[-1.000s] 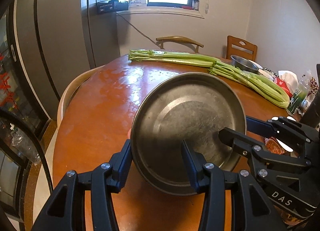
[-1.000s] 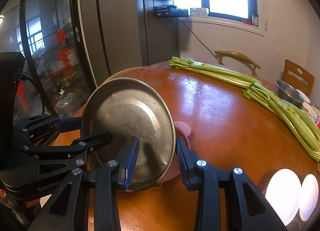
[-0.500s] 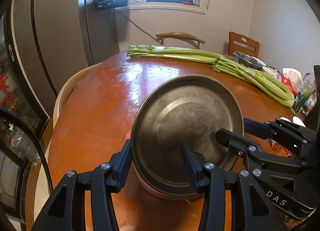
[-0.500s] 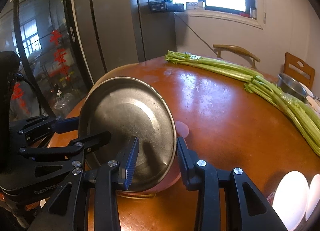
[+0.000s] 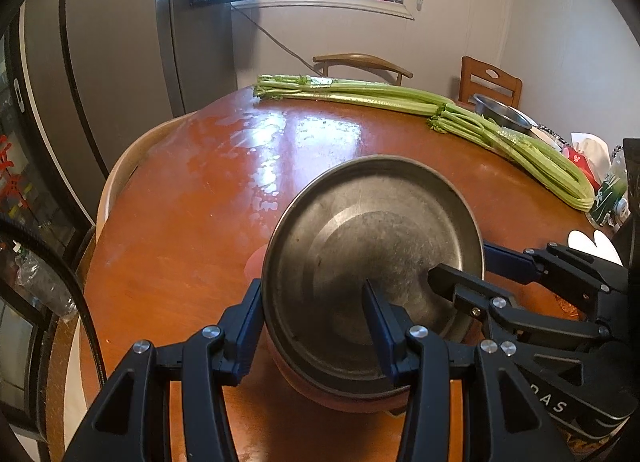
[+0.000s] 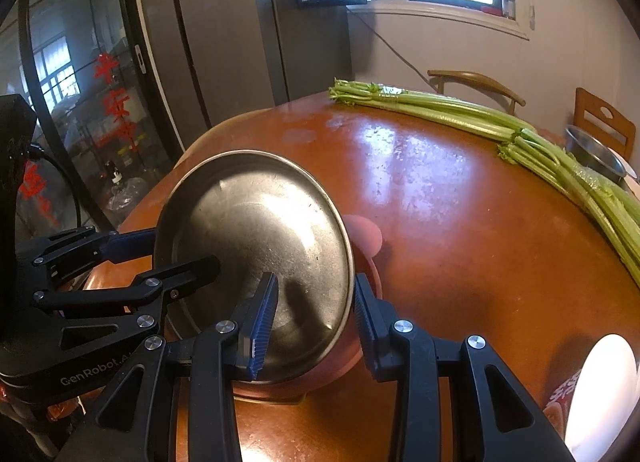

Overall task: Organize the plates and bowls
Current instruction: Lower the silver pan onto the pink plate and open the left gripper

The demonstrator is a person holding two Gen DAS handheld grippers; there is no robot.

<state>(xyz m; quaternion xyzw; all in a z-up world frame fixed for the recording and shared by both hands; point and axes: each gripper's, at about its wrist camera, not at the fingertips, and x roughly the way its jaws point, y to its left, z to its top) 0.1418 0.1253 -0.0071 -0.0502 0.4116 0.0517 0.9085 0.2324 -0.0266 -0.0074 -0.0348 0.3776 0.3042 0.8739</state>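
Lowered since a second ago: metal plate [image 5: 372, 254], then held tilted above the table with little beneath it, now down over a pink bowl [image 5: 344, 402] whose rim shows under the near edge. Both hands lower as well, table filling more of each view.

Left gripper [image 5: 314, 326]: jaws closed on the near rim of the metal plate, one finger outside, one on the inner face. Right gripper [image 6: 314, 318]: jaws clamped on the opposite rim, blue ribbed pad on the inside, other finger outside; seen also in the left wrist view at the plate's right edge [image 5: 460, 274].

Plate still tilted, far edge higher. Contact between plate and pink bowl: cannot tell for certain; bowl directly under it, also seen in the right wrist view [image 6: 362, 234].

Wooden table [image 5: 192, 221]: glossy, with glare patches. Celery bunches [image 5: 400, 95] lying across the far side, well apart from the plate. Steel bowl [image 5: 502, 113] beyond the celery. White dishes [image 6: 600, 390] at the right table edge.
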